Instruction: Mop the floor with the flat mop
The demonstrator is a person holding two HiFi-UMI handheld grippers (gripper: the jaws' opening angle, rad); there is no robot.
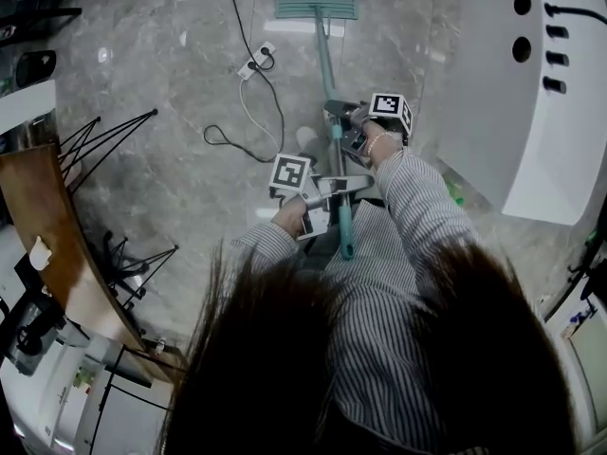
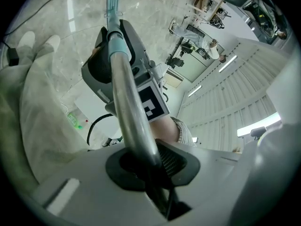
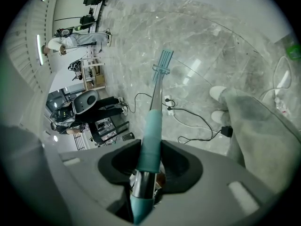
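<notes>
The jaws of the left gripper (image 2: 149, 166) are gripping the bare metal part of the mop handle (image 1: 335, 154), near its upper end. The jaws of the right gripper (image 3: 146, 173) are clamping the teal sleeve of the same handle a little lower, so the 2 grippers are carrying the flat mop together in front of the person's body. The handle is running forward and down to the mop head (image 1: 316, 8), which is lying flat on the grey marble floor (image 1: 171, 102), well ahead of the person's shoes (image 3: 218, 93). The first risk, as I am judging it, is sitting in the left grasp: smooth metal is giving the jaws little hold, so a hard push could be making the pole slide or twist between them, and the head would then be tipping on its edge instead of wiping flat. The second risk is lying near the head, on its left: a white power strip (image 1: 256, 61) with a black cable (image 1: 248, 145) looping over the floor. A stroke going wide to that side could be dragging the cable, or bringing moisture to the plugs if the pad is damp. On the right, the white cabinet (image 1: 512, 112) is leaving little room, so a swing there could be knocking the handle against it.
</notes>
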